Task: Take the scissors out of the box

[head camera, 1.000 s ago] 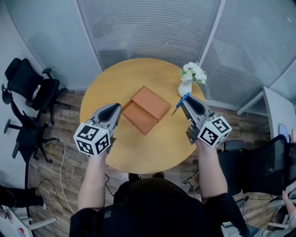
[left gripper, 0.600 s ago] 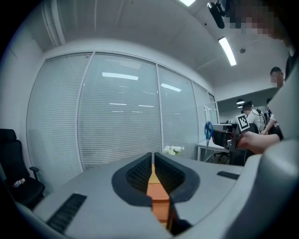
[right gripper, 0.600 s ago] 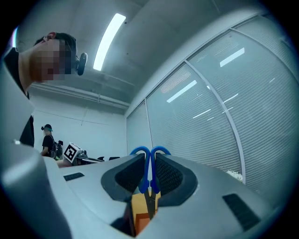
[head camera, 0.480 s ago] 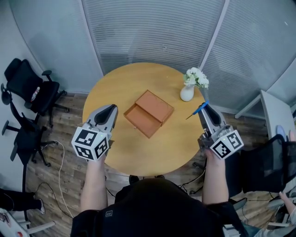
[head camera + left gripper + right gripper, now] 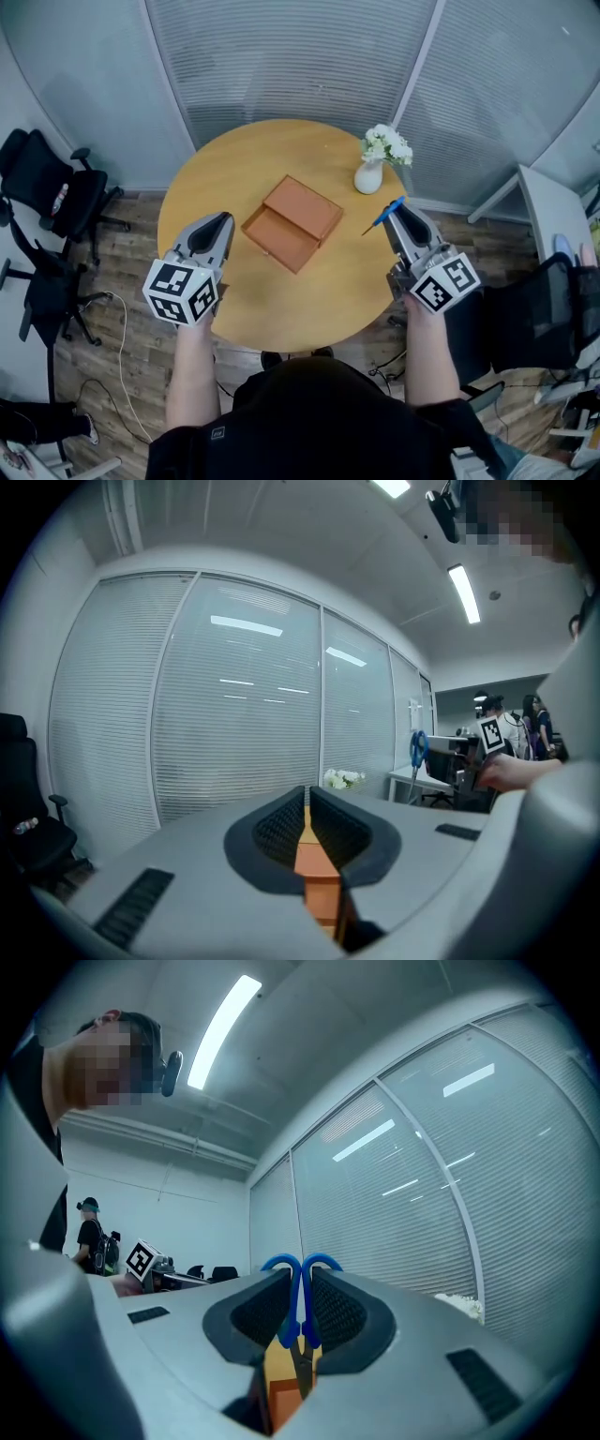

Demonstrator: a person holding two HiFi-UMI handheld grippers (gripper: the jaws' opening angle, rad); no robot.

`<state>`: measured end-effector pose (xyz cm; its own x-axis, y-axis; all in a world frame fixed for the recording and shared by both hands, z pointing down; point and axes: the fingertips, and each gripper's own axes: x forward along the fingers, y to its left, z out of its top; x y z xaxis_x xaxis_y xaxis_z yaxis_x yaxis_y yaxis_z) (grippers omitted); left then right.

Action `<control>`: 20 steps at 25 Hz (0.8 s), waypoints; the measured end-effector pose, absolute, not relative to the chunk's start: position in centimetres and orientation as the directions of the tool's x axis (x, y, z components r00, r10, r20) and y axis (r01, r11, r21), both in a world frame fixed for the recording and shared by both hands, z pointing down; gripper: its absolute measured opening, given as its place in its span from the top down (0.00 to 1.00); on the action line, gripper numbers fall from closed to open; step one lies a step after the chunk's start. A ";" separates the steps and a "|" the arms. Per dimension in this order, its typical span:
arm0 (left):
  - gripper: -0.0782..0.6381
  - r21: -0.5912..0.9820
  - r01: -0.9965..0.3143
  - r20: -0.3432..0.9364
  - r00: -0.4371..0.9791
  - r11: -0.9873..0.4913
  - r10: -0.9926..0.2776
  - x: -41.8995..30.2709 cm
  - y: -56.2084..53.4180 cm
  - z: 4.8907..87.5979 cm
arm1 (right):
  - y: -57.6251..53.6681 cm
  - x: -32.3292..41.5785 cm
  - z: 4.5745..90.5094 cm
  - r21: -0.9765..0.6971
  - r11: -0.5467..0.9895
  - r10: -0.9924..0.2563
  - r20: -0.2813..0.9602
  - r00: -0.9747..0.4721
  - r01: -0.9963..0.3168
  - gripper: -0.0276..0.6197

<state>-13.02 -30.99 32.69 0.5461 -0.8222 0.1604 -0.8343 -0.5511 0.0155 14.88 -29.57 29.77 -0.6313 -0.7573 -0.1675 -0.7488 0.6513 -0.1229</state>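
The right gripper [image 5: 397,214] pinched the blue-handled scissors [image 5: 385,215], held out of the open box [image 5: 291,223], apparently to finish the removal. The left gripper [image 5: 214,228] waited near the box's left, jaws pressed together and empty.

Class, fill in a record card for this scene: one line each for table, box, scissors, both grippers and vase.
table: round wooden table
box: orange-brown flat box, open, mid-table, untouched
right: right gripper, shut on blue-handled scissors, over the table's right edge
left: left gripper, jaws together, empty, over the table's near-left edge
scissors: out of the box, blue loops past the jaw tips
vase: small white vase of white flowers, far right of table
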 end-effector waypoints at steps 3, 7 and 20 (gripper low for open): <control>0.85 0.025 -0.830 0.167 0.553 -0.557 -0.816 -12.4 -31.1 33.2 | -29.7 14.8 29.9 -0.123 0.657 -0.753 -0.161 -0.638 -0.744 0.82; 0.85 0.031 -0.828 0.167 0.557 -0.560 -0.814 -12.3 -31.2 33.5 | -29.6 14.7 29.8 -0.116 0.659 -0.750 -0.161 -0.641 -0.743 0.82; 0.85 0.030 -0.820 0.170 0.568 -0.572 -0.806 -12.0 -31.5 33.6 | -29.6 14.7 29.7 -0.114 0.653 -0.756 -0.154 -0.636 -0.749 0.82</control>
